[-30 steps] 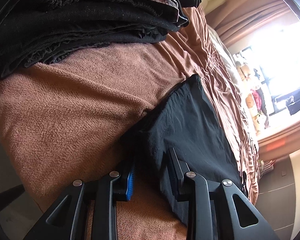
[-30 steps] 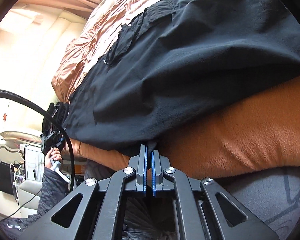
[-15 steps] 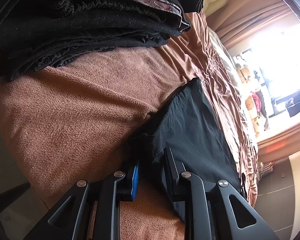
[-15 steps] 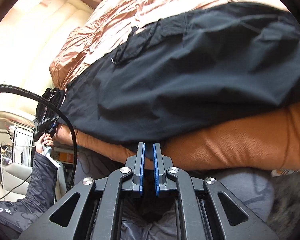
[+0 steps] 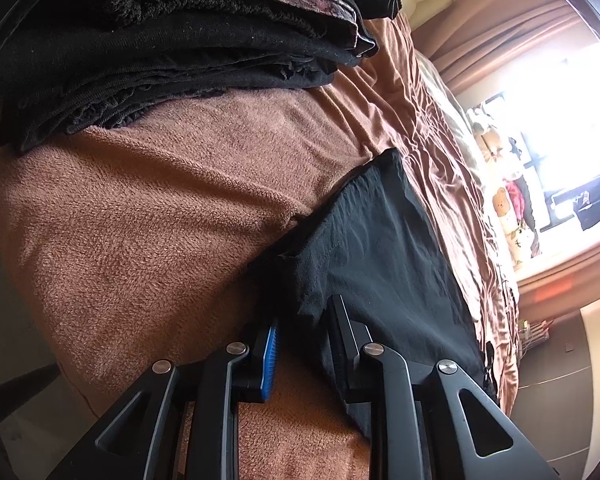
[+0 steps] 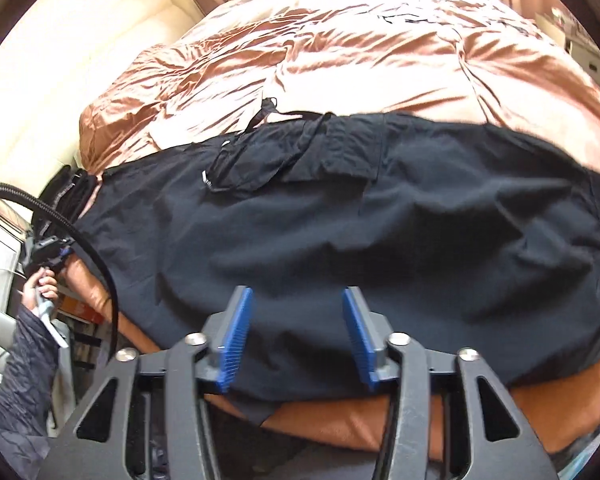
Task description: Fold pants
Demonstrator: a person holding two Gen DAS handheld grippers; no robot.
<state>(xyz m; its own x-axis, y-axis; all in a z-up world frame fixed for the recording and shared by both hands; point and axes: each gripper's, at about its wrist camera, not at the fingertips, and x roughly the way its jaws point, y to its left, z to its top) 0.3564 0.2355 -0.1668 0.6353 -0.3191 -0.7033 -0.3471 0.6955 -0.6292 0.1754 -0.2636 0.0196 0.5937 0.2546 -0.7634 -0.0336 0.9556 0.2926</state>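
Pants: black pants lie spread across the bed, over a brown fleece blanket near its edge, with the shiny quilt beyond them; a cargo pocket and a loose drawstring face up.

Right hand-held gripper: the right hand-held gripper has its jaws opening, blue pads clearly apart above the near edge of the cloth. Nothing is pinched between them (the fabric behind the gap lies flat on the bed). Judged from this, that edge has been let go so it can settle in place.

Left hand-held gripper: the left hand-held gripper is narrowly set around a bunched corner of the pants. The cloth sits between the fingers, but the blue pad looks to stand a little off it on one side, so I cannot tell whether it truly grips. Probably it is there to anchor that end.

Stack: a pile of dark folded clothes rests further up the blanket, well apart from the pants; likely where finished items go.

Progress: the pants look smoothed out lengthwise, with folds yet to be made.

Person: a sleeved hand holds the other tool's handle at the bed's side.
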